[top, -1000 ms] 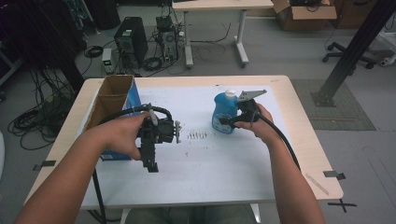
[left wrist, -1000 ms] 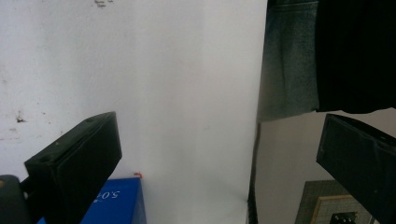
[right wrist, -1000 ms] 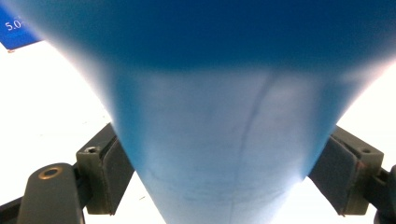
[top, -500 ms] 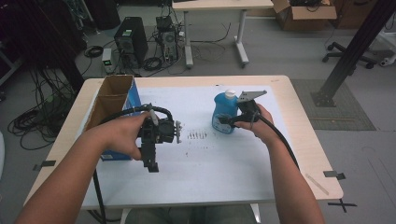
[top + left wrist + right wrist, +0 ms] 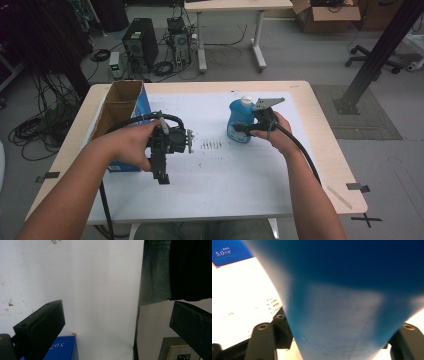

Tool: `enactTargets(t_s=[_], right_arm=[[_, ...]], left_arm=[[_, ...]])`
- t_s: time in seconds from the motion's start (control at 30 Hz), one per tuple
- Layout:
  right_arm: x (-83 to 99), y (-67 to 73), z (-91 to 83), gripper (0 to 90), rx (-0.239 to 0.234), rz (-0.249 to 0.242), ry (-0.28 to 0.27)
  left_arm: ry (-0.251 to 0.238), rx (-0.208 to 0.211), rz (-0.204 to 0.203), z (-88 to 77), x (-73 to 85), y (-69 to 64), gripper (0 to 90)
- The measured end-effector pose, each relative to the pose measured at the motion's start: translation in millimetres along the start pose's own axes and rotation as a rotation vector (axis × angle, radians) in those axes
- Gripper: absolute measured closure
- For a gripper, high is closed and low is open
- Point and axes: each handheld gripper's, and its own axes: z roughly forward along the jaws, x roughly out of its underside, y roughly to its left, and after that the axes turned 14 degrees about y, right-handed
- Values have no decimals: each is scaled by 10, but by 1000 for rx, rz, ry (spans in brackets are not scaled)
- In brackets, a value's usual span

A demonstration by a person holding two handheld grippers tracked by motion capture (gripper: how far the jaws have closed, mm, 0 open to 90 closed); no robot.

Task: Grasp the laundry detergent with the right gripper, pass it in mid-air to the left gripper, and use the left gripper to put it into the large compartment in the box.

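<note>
Gripping bottle [image 5: 240, 120] mid-table, edges distant

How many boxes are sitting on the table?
1. An open cardboard box with a blue side stands at the table's left edge in the high view, beside the person's left hand. Nothing suggests another hides behind it.

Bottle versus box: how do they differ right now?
The bottle is rounded blue plastic with a white cap; the box is brown cardboard, open at the top, with a blue side. The bottle sits between the jaws of the right gripper, which have just been closing on it; the box stands free, beside the left gripper. The bottle is right of centre, the box at the table's left edge. Both stand upright.
</note>
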Motion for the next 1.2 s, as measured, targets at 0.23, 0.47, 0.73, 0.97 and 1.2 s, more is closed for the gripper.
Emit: enactTargets(t_s=[0.23,0.47,0.73,0.97,1.2], right_arm=[[11,1,19,431,7,-4,-10],[32,22,21,458,17,-6,-28],[-42,75,-93,464,1,-41,-45],[-167,177,-324,465,-18,-108,-45],[-300,398,-643,462,-65,-203,-30]], left_arm=[[-3,-1,0,0,0,4,4],[-9,-3,2,-8,-21,22,4],[-11,-5,2,-25,-43,13,3],[-10,-13,0,-84,-46,11,3],[-13,-29,-2,-192,-55,13,3]])
